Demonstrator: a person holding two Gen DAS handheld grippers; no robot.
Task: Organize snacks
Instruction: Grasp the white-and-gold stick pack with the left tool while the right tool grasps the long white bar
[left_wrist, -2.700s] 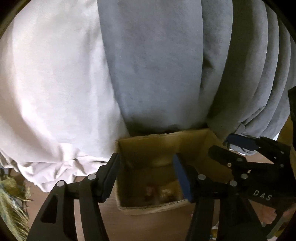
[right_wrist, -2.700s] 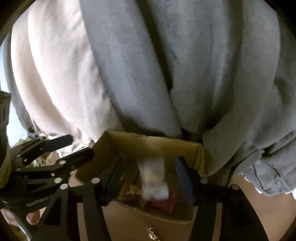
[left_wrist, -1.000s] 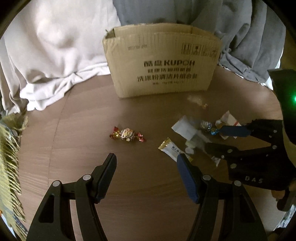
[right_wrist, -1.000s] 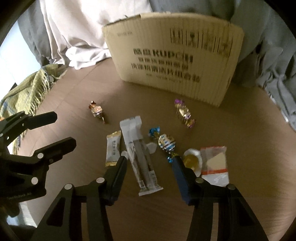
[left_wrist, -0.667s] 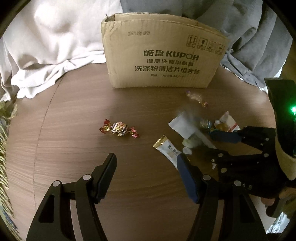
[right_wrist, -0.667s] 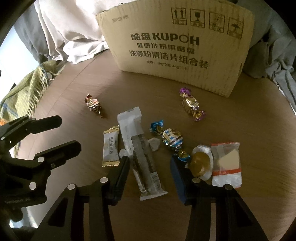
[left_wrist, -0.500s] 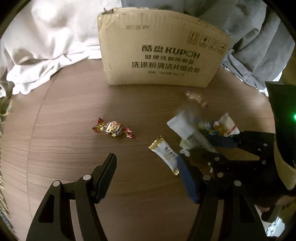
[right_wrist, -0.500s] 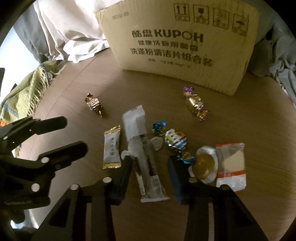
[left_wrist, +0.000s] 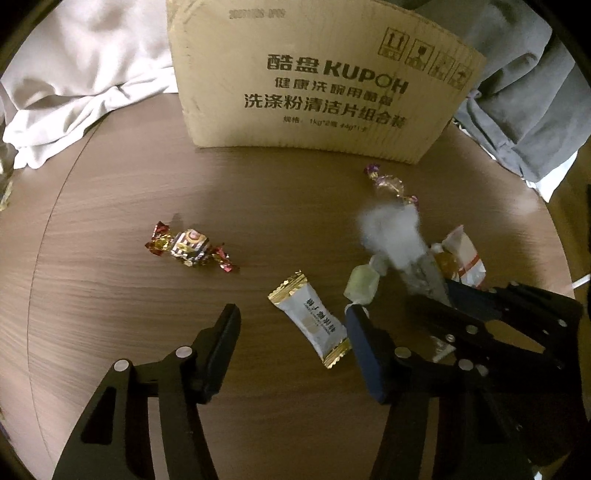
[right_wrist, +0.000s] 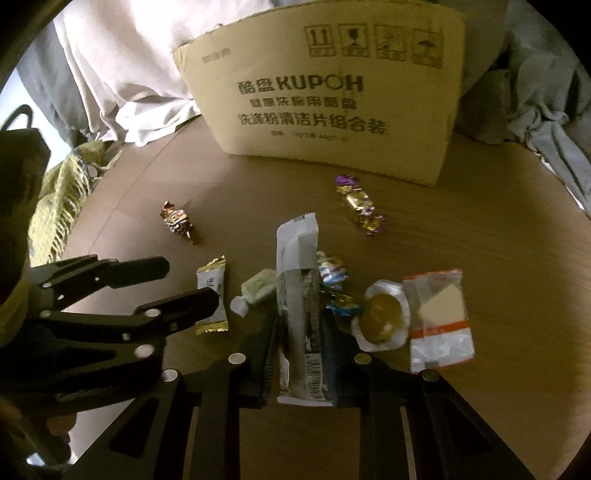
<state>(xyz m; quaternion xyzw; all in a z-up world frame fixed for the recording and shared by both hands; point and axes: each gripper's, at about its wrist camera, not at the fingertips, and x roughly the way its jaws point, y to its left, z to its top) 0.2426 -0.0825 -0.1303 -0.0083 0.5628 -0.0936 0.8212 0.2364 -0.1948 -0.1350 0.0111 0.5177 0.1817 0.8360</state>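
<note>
The right claw (right_wrist: 301, 354) has just closed and now clamps the long white snack bar (right_wrist: 297, 295) near its lower end; the bar's upper end points toward the cardboard box (right_wrist: 332, 110) standing at the back of the surface (right_wrist: 480, 240). The left claw (left_wrist: 291, 332) has been narrowing, holds nothing, and stands part open above the surface, with a small white gold-ended sachet (left_wrist: 314, 321) between its fingers. Wrapped candies lie scattered nearby.

Long white wrapper (left_wrist: 391, 236) blurred; box (left_wrist: 314, 74) top cropped
</note>
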